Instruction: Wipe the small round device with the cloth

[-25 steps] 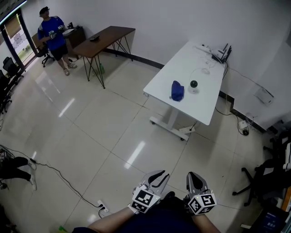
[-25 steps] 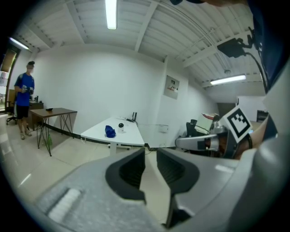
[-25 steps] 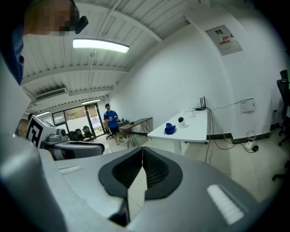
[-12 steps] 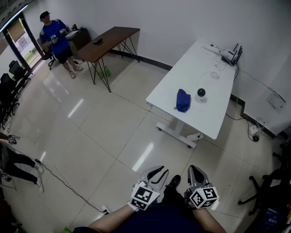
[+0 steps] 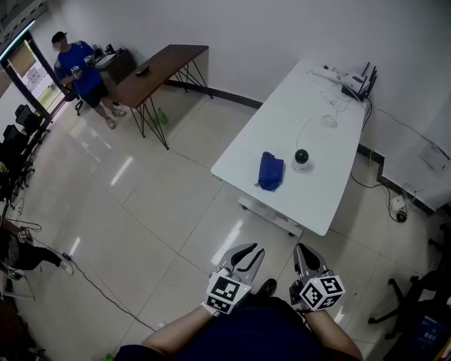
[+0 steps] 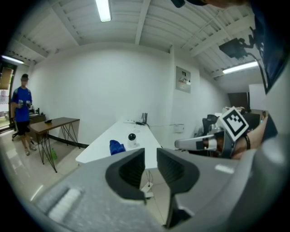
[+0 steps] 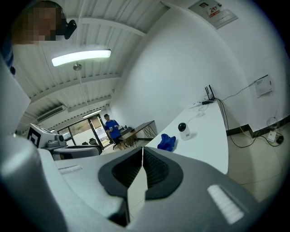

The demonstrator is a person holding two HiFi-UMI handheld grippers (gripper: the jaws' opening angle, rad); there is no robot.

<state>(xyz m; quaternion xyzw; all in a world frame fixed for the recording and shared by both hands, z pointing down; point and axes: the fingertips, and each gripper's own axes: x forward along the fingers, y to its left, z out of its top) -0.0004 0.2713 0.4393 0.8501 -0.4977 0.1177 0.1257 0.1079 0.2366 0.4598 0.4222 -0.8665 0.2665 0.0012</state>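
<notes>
Head view shows one cloth (image 5: pixel 270 171) beside one small round device (image 5: pixel 301 157) on one desk (image 5: pixel 317 194), with two grippers well apart from it: left gripper (image 5: pixel 246 255) with jaws slightly apart, right gripper (image 5: pixel 308 255) with jaws closed.

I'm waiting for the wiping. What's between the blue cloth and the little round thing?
Nothing: in the head view, only bare white table lies between the cloth and the round device.

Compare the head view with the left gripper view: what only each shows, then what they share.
Head view only: the floor cable and the marker cube on the left claw. Left gripper view only: the ceiling light and that claw's jaws slightly apart, nothing between. Both: the white table, blue cloth, small round device and person in blue.
</notes>
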